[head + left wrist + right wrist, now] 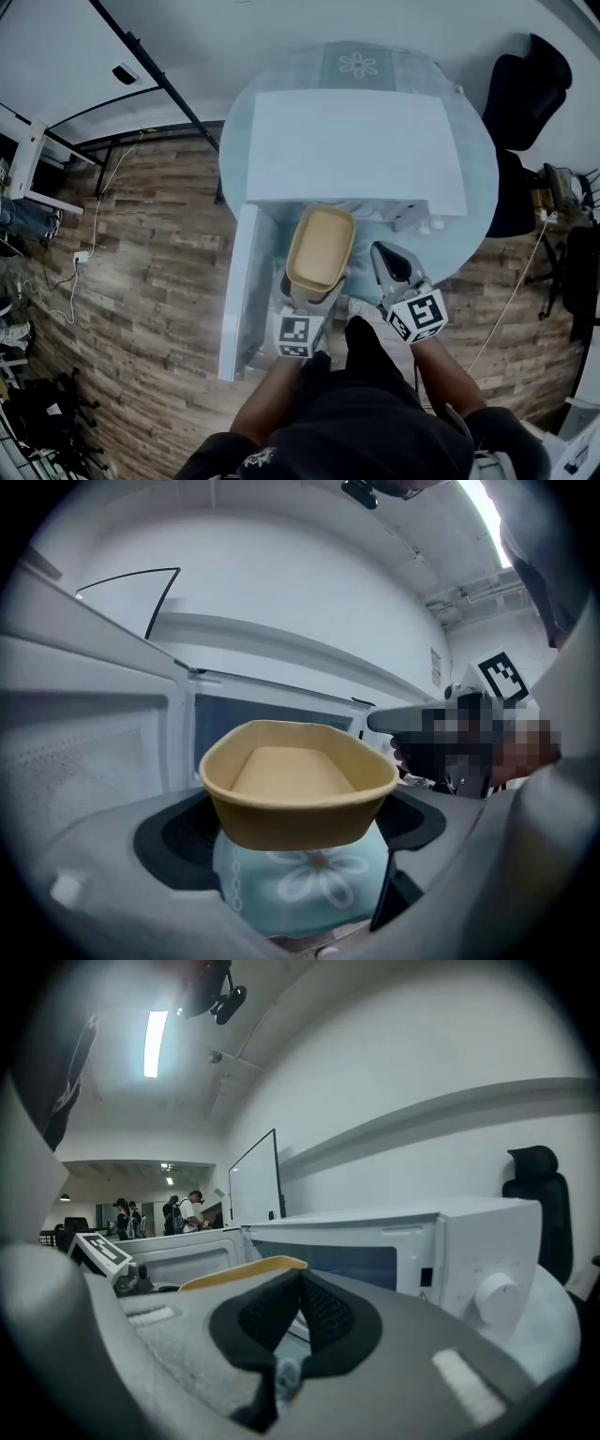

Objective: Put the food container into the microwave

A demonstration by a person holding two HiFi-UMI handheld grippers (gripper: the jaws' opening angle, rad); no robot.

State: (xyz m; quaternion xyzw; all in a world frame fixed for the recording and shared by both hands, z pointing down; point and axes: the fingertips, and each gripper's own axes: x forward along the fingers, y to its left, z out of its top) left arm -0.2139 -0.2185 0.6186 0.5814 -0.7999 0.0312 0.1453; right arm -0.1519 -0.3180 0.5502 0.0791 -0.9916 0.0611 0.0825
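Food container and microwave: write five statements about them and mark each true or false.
1. The microwave has its door swung open. True.
2. The food container already sits inside the microwave. False: the left claw holds it in front of the opening.
3. The right claw is shut with nothing in it. True.
4. The food container has a lid on. False: its top is open.
5. The microwave stands on a bare wooden table. False: it stands on a round table under a light blue flowered cloth.
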